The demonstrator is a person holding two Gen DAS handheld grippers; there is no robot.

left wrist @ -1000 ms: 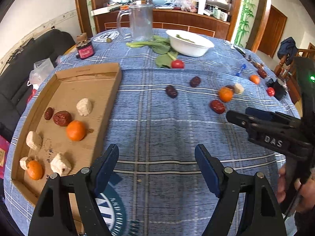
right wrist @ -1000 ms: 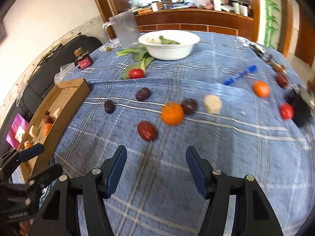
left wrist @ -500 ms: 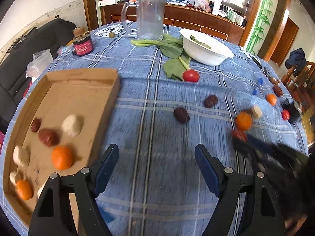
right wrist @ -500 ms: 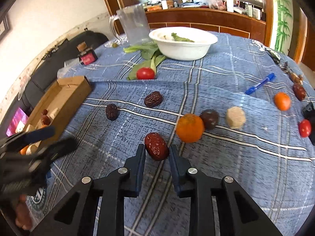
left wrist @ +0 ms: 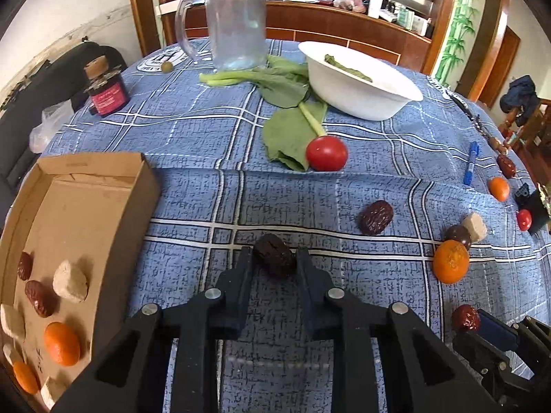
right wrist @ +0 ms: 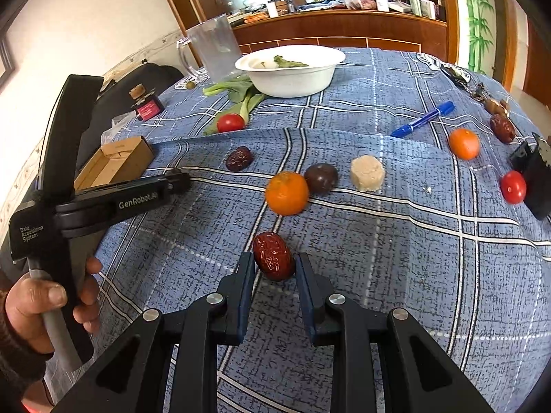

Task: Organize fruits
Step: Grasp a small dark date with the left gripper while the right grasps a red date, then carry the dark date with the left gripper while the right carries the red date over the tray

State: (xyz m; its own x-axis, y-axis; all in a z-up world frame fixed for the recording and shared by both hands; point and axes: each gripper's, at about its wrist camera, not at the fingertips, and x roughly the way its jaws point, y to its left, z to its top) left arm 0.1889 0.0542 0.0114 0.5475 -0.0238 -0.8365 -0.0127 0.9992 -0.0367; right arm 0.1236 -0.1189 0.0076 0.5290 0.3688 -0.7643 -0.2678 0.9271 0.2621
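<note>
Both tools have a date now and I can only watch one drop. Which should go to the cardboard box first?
Left, likely. The left tool grips a dark wrinkled date right beside the open cardboard box; the right tool, gripping a glossy red date, is farther away.

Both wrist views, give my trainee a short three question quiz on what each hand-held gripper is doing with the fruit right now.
1. True or false: the left hand-held gripper has its fingers on either side of a dark date.
2. The fruit between the fingers of the right hand-held gripper is: A) a tangerine, B) a red date, C) a cherry tomato.
3. Fill in: sorted fruit lies in the cardboard ____ on the left.

Key:
1. True.
2. B. The tangerine and cherry tomato lie untouched on the tablecloth.
3. Box.
</note>
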